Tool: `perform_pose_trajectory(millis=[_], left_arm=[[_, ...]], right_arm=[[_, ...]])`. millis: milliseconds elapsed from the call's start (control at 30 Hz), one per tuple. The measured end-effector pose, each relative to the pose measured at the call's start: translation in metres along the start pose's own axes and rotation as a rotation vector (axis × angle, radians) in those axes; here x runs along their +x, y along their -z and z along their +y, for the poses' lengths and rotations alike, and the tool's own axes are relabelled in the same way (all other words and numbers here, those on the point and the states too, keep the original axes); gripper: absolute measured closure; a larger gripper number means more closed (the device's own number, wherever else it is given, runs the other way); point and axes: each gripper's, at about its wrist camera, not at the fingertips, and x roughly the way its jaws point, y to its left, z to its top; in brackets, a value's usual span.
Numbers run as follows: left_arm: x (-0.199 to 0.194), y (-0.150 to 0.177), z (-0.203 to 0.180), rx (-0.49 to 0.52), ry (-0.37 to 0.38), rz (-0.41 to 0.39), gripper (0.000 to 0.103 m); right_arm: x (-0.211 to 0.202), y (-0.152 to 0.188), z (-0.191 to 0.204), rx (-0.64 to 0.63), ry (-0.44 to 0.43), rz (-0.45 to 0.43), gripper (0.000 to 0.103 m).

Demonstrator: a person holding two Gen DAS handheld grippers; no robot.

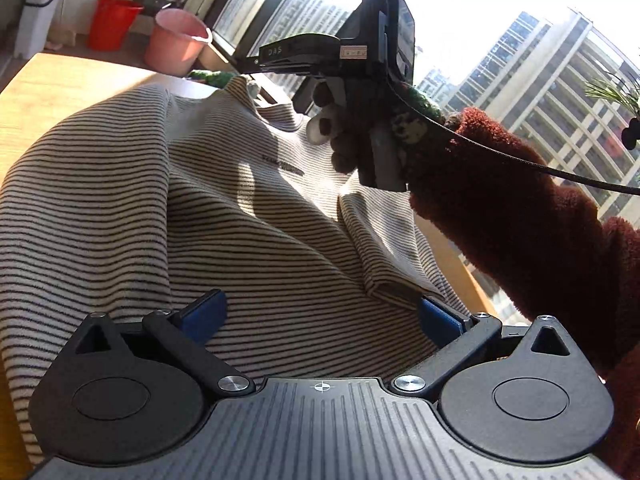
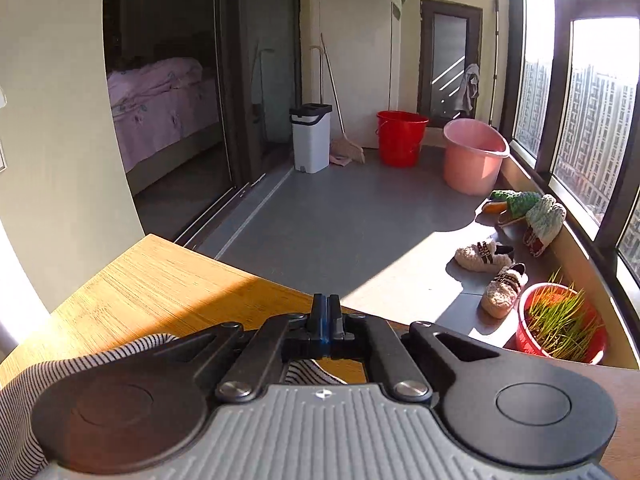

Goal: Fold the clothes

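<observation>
Striped cloth fills most of the left wrist view: a striped shirt [image 1: 248, 216] with thin dark lines lies spread over the wooden tabletop [image 1: 60, 92], with big soft bumps and one fold near the right. The left gripper [image 1: 320, 316] sits low over the near part of the shirt. Its blue fingers [image 1: 204, 312] stand wide apart with cloth between them, and they hold nothing. Farther off, the right gripper [image 1: 256, 65] is up above the far end of the shirt, near the collar. A hand in a dark fuzzy sleeve [image 1: 500, 220] holds it. On the floor far to the left stand a red bucket [image 1: 112, 22] and a pink bucket [image 1: 180, 40].

Wood shows in the right wrist view too, where the tabletop [image 2: 160, 280] glows in the sun. The right gripper [image 2: 326, 322] has its fingers [image 2: 319, 316] pressed close together. Striped shirt [image 2: 308, 372] cloth shows just under them and hangs to the left, but I cannot tell if it is pinched. On the floor past the tabletop are the red bucket [image 2: 400, 136], the pink bucket [image 2: 474, 160], a white bin [image 2: 311, 136], fluffy slippers [image 2: 494, 276] and a red pot of grass [image 2: 560, 324].
</observation>
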Motion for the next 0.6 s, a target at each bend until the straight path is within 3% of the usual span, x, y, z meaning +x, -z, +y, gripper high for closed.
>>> perform_pose_trajectory(millis=[167,300,367,433,600], left_arm=[[0.0,-0.005,-0.004,0.016,-0.003,0.016,0.0],[-0.001,-0.016,0.002,-0.065,0.024,0.027,0.0],[0.003,-0.018,-0.002,-0.048,0.025,0.027,0.0],[0.008,-0.021,-0.007,-0.026,0.024,0.028,0.0],[0.017,-0.018,-0.013,0.02,-0.02,0.044,0.0]], right_arm=[[-0.038,0.017,-0.012,-0.016,-0.014,-0.023,0.102],[-0.093,0.047,-0.014,-0.058,-0.075,0.004,0.096],[-0.112,0.065,-0.015,-0.035,-0.141,0.05,0.089],[-0.122,0.076,-0.007,-0.023,-0.185,0.069,0.063],[-0.106,0.061,0.018,-0.142,-0.14,-0.025,0.058]])
